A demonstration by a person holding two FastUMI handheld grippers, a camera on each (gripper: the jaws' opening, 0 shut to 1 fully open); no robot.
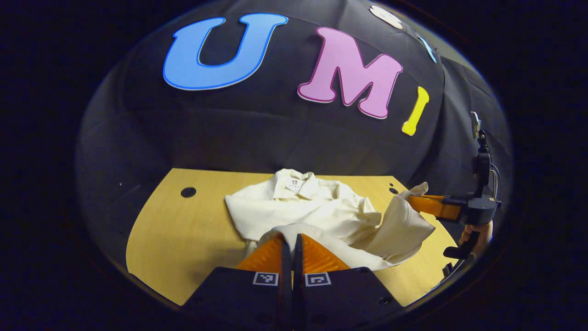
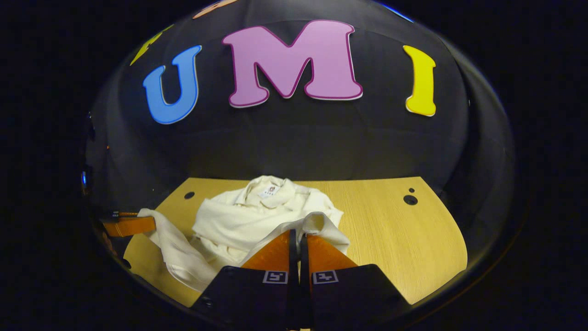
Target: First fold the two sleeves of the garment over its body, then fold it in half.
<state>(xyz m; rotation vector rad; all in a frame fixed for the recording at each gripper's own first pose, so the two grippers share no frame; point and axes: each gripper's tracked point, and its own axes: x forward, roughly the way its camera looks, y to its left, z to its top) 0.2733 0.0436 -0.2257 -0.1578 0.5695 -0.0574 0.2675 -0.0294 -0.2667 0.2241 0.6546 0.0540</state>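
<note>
A cream collared shirt lies on the wooden table, collar toward the far wall. My left gripper is shut on a lifted edge of the shirt's near side. At the right of the left gripper view, my right gripper pinches another part of the cloth and holds it raised off the table. In the right gripper view, the right gripper is shut on a bunched fold of the shirt. The left gripper shows at the left edge with cloth draped from it.
The table has bare wood to the right of the shirt, with small dark holes near its far corners. A hand holds the right gripper's body. The black booth wall rises just behind the table.
</note>
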